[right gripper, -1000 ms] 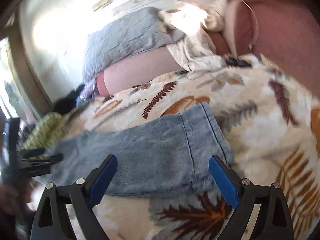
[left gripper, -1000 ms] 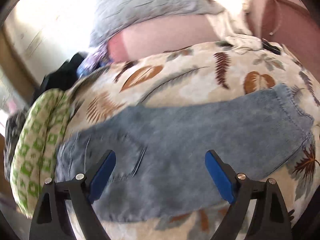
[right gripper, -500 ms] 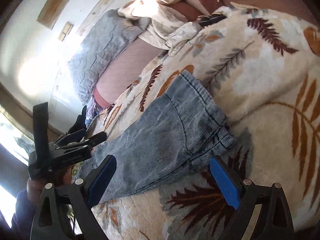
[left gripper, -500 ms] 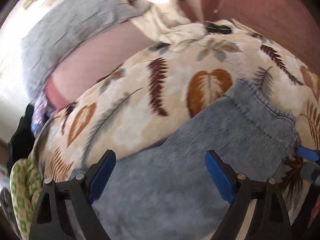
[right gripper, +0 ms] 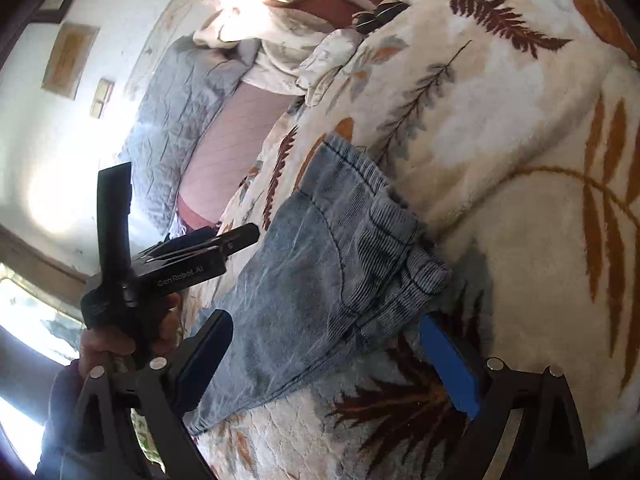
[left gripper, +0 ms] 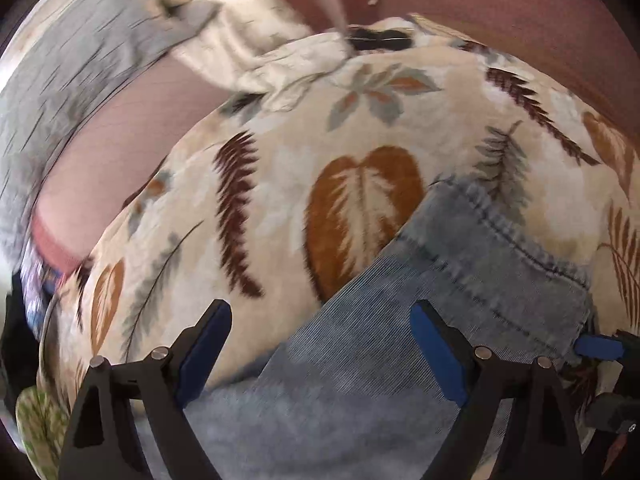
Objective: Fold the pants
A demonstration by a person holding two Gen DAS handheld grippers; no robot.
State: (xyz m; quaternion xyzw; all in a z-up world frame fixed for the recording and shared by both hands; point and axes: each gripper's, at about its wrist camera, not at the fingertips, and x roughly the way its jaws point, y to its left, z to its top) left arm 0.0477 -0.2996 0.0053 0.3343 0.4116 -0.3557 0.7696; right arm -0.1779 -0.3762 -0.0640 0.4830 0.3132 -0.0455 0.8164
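Light blue jeans (left gripper: 460, 300) lie folded lengthwise on a cream blanket (left gripper: 280, 168) with a leaf print. My left gripper (left gripper: 320, 340) hovers over the long upper edge of the jeans, near their ribbed hem end, jaws wide open and nothing between the pads. My right gripper (right gripper: 326, 356) stands open just in front of the hem corner of the jeans (right gripper: 332, 280), the pads not pressing on the cloth. In the right wrist view a hand (right gripper: 120, 332) holds the left gripper (right gripper: 240, 236) at the left. One blue right pad (left gripper: 598, 348) shows at the left wrist view's right edge.
A grey quilt (right gripper: 180, 112), a pink sheet (right gripper: 232, 132) and a crumpled cream cover (right gripper: 280, 52) lie at the far end of the bed. A small black object (left gripper: 380, 38) rests on the blanket. Green-patterned cloth (left gripper: 36, 420) sits at the bed's left edge. A bright window (right gripper: 24, 320) is at the left.
My left gripper has swept along the jeans from the pocket end toward the hem end and rolled. My right gripper has sunk closer to the hem corner and rolled. Both stay open.
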